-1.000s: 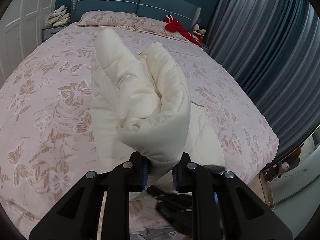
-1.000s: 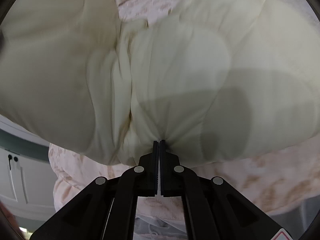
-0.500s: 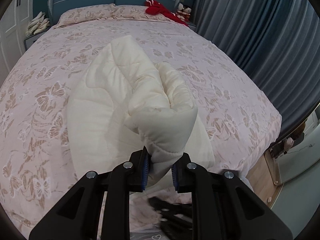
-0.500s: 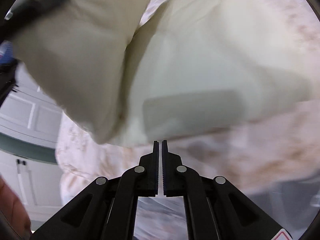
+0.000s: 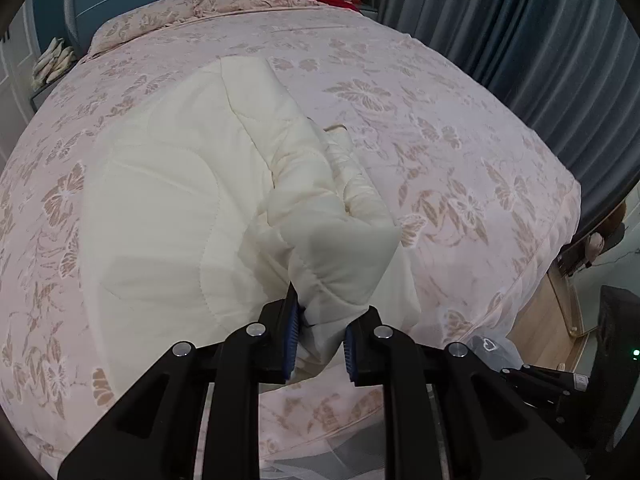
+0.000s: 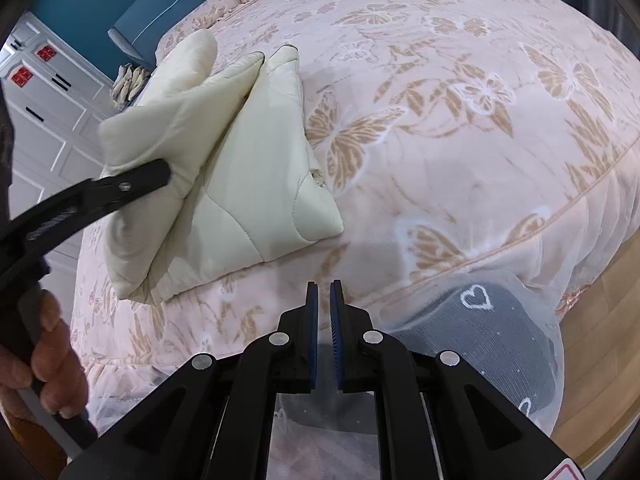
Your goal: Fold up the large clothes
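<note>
One garment (image 5: pixel 168 208) fold clamped in L jaws; R jaws just parting, empty, garment beyond.

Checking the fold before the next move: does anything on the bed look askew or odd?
Yes. The cream garment lies folded near the bed's corner, but one end stays bunched and lifted off the rest, pinched in the left gripper. The right gripper, just opening, holds nothing. No damage shows.

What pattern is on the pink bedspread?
Tan butterflies and leafy flowers outlined in white on the bedspread, clearest in the right wrist view.
</note>
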The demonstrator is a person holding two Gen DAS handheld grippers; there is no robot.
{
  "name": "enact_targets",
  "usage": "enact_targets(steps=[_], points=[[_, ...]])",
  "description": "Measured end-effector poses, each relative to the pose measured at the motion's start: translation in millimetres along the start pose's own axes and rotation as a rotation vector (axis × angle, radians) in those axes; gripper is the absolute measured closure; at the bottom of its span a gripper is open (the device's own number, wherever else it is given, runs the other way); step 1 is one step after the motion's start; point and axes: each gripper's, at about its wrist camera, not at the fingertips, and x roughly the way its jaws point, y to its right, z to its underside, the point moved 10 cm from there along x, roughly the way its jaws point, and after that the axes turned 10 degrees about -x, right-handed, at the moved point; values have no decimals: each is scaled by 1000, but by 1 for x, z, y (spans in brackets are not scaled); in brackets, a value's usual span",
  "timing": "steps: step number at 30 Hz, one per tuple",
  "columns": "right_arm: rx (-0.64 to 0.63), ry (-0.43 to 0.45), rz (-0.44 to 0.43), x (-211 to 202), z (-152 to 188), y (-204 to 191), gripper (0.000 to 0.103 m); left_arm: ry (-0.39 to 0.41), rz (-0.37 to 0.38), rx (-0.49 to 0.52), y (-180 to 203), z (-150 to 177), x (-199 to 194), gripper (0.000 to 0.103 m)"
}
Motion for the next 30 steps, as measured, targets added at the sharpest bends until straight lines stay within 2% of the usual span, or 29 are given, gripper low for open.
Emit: enact_targets(steps=[12, 21, 24, 26, 27, 28, 30], points=[[46, -2, -22, -7, 3, 33, 95, -46, -80, 103, 28, 24, 41, 86], [74, -8, -17, -7, 10, 46, 94, -46, -128, 158, 40, 33, 52, 86], [74, 1, -9, -11, 10, 46, 94, -37, -130, 145, 39, 30, 46, 84], [71, 9, -3, -16, 7, 47, 94, -14, -122, 123, 39, 24, 33, 71], [69, 14, 1, -19, 6, 48, 94, -5, -108, 116, 39, 22, 27, 66], [67, 19, 4, -21, 4, 48, 94, 3, -75, 100, 41, 20, 17, 57], [62, 31, 9, -27, -1, 48, 90, 13, -17, 64, 42, 19, -3, 51]])
